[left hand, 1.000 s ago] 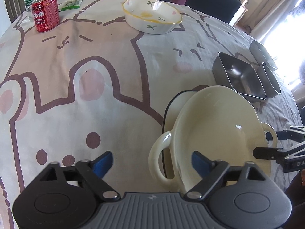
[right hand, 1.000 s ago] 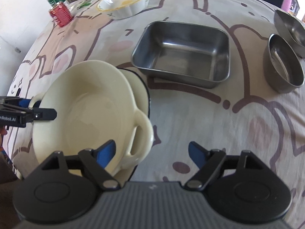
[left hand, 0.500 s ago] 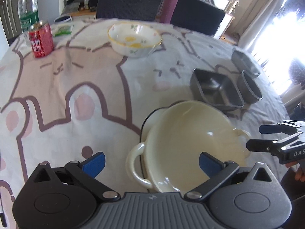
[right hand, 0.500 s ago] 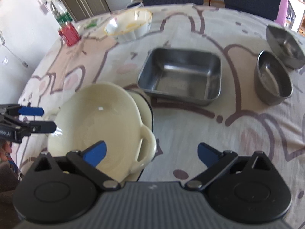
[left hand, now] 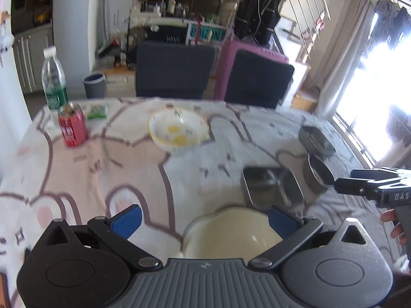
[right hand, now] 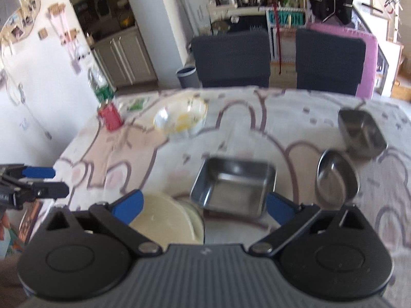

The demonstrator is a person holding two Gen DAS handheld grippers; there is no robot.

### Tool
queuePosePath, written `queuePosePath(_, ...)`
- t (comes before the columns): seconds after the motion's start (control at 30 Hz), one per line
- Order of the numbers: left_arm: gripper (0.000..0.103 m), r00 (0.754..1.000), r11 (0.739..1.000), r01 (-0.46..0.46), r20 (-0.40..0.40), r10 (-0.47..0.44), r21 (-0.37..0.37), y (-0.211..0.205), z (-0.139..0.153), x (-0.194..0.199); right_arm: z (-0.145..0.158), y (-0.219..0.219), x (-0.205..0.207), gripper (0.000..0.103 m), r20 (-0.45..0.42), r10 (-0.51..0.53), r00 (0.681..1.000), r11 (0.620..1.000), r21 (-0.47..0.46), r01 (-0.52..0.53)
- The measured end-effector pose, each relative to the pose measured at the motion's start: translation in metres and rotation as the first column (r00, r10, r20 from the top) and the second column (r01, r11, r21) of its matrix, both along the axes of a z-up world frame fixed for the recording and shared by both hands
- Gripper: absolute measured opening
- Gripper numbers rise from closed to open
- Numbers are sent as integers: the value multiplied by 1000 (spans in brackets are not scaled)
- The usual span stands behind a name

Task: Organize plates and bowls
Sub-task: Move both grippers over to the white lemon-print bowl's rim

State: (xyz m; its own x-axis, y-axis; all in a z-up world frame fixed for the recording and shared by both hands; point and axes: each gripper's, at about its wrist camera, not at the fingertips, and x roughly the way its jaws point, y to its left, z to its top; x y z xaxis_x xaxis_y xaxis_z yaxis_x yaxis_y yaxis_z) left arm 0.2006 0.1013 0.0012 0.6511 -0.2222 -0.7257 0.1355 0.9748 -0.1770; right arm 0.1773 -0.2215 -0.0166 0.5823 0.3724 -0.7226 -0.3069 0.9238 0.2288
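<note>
Daylight floods in from the window (left hand: 372,118) at the right of the left wrist view, blown out to white glare; the tablecloth (left hand: 108,159) is evenly lit, with soft shadows. Both views are smeared by motion blur; the fisheye bends the edges and darkens the corners.

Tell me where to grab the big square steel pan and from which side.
Pinch the square steel pan by its near wall, one finger inside, one outside, coming down from above. It sits upright and empty, its thin rim exposed, with the cream bowl close at its left corner.
</note>
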Motion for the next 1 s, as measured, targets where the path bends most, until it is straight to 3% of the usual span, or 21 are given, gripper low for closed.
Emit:
queuePosePath(0.27,103,989,996,-85,125,79,38,17,21,69,35,1,64,103,122,-14,992,999,-28,17)
queuePosePath(0.47,103,978,991,-135,159,135,-9,30,13,132,31,22,127,103,133,-3,991,1000,-14,5)
queuePosePath(0.73,101,979,981,-178,89,184,-74,40,-49,188,-13,65,191,103,104,56,993,998,-14,-55)
queuePosePath(0.87,95,980,978,-194,37,197,-75,47,-84,205,-47,81,220,103,12,45,999,998,47,-45)
queuePosePath(1.0,84,972,967,-235,-5,236,-99,60,-112,222,-75,97,242,102,-26,46,999,999,17,-45)
